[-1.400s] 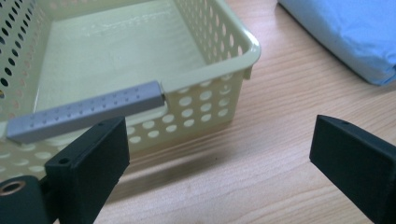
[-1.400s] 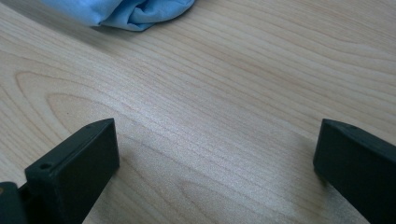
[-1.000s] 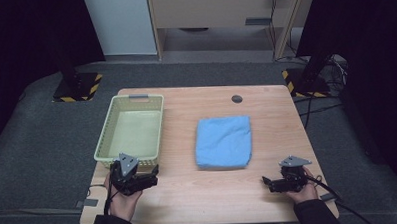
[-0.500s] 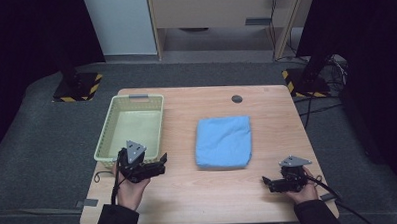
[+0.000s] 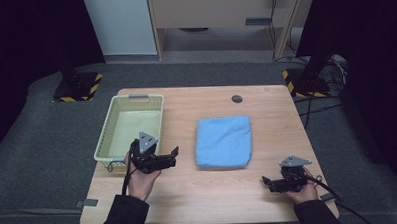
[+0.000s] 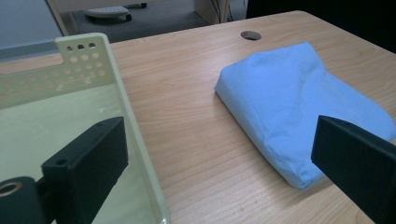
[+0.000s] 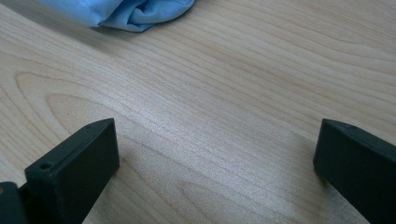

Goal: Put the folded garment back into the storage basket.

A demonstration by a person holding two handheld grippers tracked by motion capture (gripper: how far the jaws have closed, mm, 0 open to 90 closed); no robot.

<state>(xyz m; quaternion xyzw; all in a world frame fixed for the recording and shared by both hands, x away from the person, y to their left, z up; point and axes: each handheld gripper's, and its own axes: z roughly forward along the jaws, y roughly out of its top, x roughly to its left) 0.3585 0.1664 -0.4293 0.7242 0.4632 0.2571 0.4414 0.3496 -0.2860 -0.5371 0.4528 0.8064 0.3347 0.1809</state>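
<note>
A folded light-blue cloth (image 5: 223,141) lies flat in the middle of the wooden table (image 5: 199,202). To its left stands a pale green plastic basket (image 5: 158,124) with nothing visible inside. My left gripper (image 5: 172,158) hovers by the basket's near right corner, open, pointing right toward the cloth. In the left gripper view (image 6: 219,158) its jaws stand wide apart, framing the basket rim (image 6: 135,140) and the cloth (image 6: 299,102). My right gripper (image 5: 266,183) rests low at the front right, open, pointing left. In the right gripper view (image 7: 215,163) bare wood lies between the jaws and a cloth corner (image 7: 135,11) sits beyond.
A round cable hole (image 5: 236,98) sits near the table's far edge, also seen in the left gripper view (image 6: 251,35). Bare wood runs along the front between the two hands. Dark floor and stand bases (image 5: 75,86) surround the table.
My left gripper rose from the front edge, moved forward and right beside the basket's corner, and turned toward the cloth. The right gripper stayed put.
</note>
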